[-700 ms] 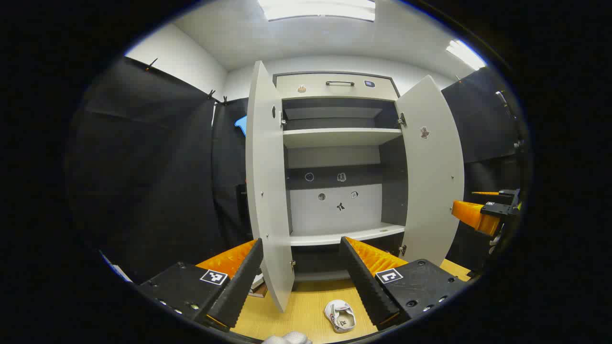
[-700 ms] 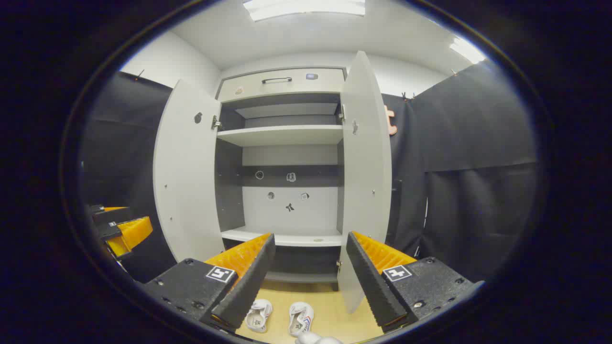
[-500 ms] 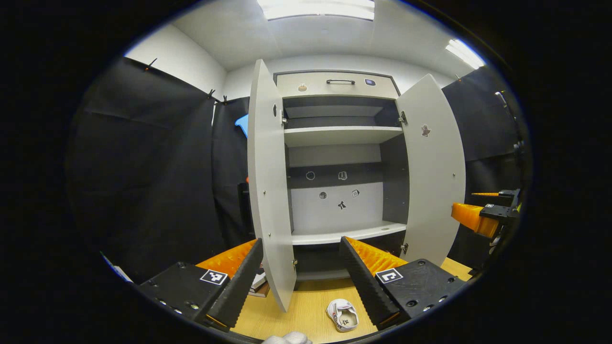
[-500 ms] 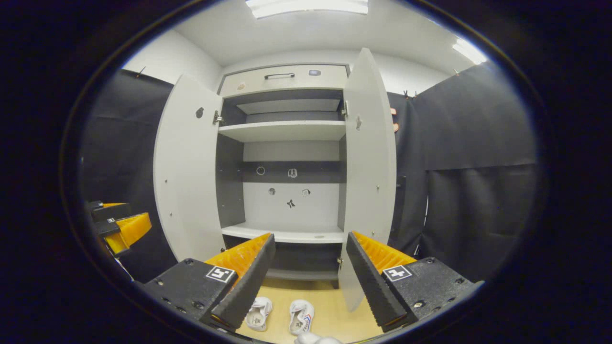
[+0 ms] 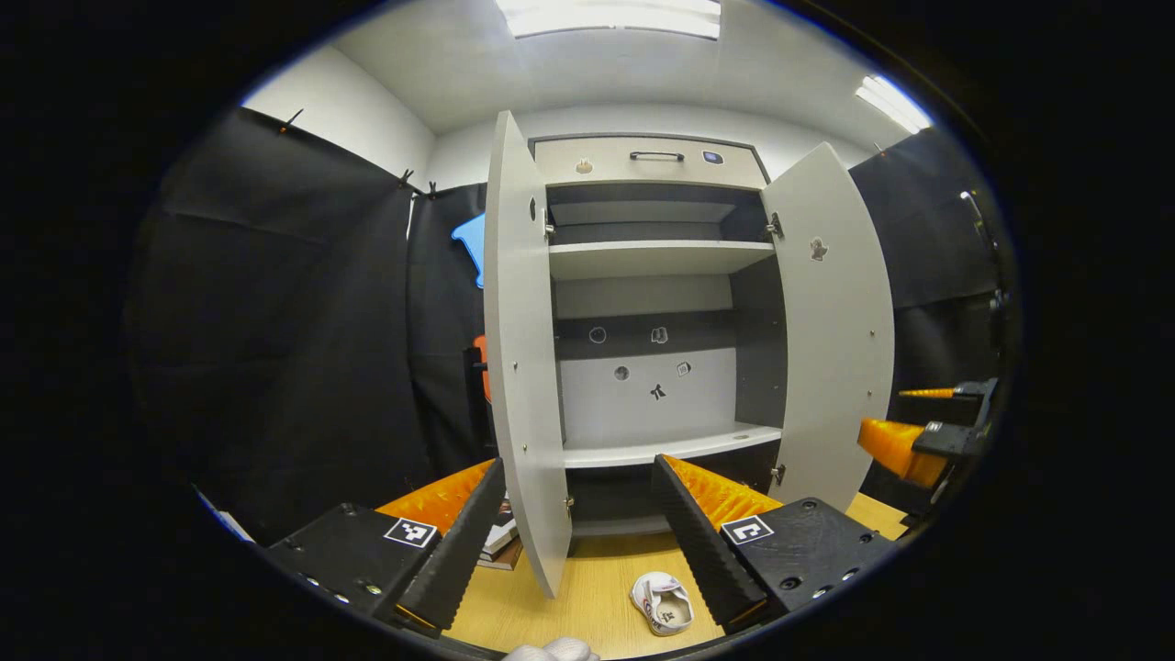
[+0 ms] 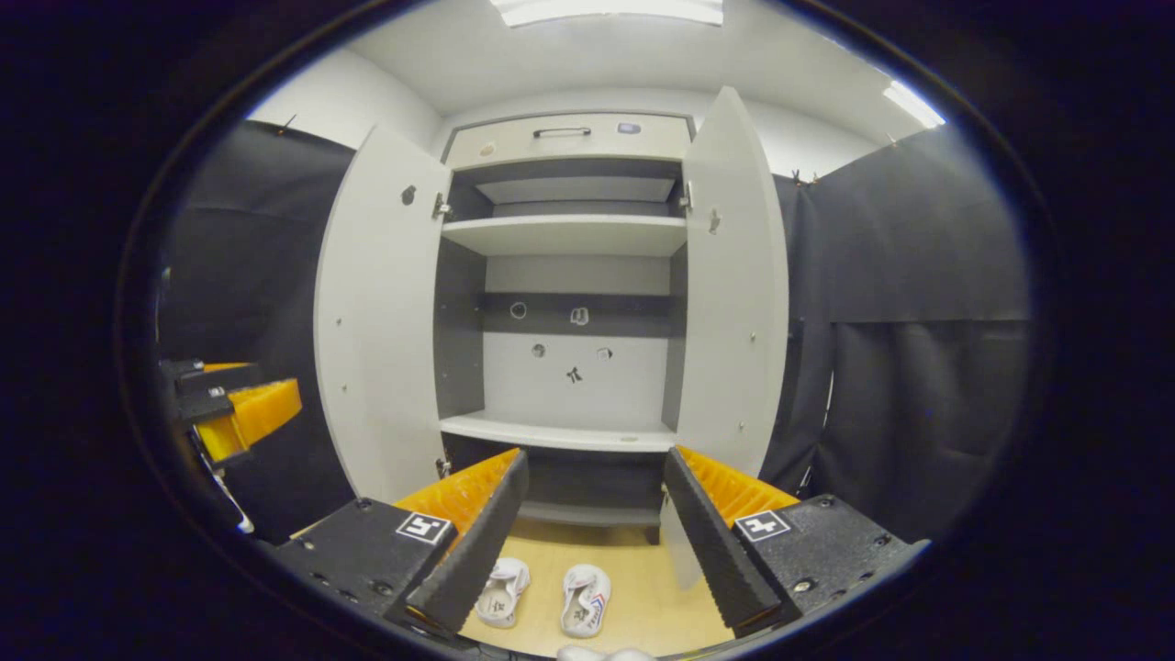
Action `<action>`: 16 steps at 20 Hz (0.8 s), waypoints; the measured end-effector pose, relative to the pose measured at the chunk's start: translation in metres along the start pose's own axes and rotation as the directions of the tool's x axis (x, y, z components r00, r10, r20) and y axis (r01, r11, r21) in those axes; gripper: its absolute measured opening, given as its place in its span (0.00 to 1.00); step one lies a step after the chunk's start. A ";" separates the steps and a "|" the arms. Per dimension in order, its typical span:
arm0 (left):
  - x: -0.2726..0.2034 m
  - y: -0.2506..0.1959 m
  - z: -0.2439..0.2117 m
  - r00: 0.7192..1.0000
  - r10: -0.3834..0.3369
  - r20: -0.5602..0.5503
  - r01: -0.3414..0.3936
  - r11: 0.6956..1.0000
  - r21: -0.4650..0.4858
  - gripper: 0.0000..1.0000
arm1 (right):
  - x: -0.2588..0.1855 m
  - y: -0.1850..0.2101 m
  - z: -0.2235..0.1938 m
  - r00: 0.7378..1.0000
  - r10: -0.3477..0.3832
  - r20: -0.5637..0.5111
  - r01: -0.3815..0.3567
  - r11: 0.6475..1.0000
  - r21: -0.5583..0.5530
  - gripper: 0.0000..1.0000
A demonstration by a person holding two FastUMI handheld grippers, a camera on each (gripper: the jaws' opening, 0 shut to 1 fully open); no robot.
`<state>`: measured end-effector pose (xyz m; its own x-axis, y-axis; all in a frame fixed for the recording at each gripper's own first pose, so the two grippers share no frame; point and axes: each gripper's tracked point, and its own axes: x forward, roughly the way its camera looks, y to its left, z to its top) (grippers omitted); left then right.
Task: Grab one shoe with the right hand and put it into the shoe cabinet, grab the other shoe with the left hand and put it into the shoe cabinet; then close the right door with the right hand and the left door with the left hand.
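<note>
The shoe cabinet stands ahead with its left door and right door swung wide. Its shelves hold nothing. Two small white shoes lie side by side on the wooden floor before it, the left shoe and the right shoe. In the left gripper view one shoe lies by my finger. My left gripper is open and holds nothing; it also appears at the left edge of the right gripper view. My right gripper is open above the shoes, and also appears far right.
Black cloth walls close in on both sides. A small stack of books lies on the floor behind the left door. The wooden floor stretches in front of the cabinet. A drawer with a handle tops the cabinet.
The right gripper has shifted, so the cabinet sits higher and more to the right in its view and the shoes show more fully. The left gripper has barely moved. Both stay open.
</note>
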<state>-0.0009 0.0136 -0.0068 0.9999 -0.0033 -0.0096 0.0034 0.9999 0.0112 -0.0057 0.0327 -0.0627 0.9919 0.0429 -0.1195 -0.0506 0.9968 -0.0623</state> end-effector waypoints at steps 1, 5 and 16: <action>0.001 0.000 -0.002 1.000 0.000 -0.005 0.000 1.000 0.006 0.96 | 0.003 0.006 -0.022 0.999 0.016 -0.045 -0.016 1.000 -0.019 0.98; -0.002 0.002 -0.008 1.000 0.002 -0.014 -0.001 0.999 0.051 0.96 | 0.004 0.019 -0.118 0.971 0.051 -0.235 -0.067 0.996 -0.061 0.98; -0.010 0.008 -0.029 0.998 0.022 -0.059 -0.016 0.996 0.092 0.96 | 0.051 0.046 -0.331 0.809 0.080 -0.582 -0.098 0.995 0.001 0.98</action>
<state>-0.0114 0.0222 -0.0358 0.9975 0.0193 -0.0681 -0.0122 0.9946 0.1035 0.0039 0.0582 -0.3997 0.7310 0.0755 -0.6782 -0.1473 0.9879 -0.0488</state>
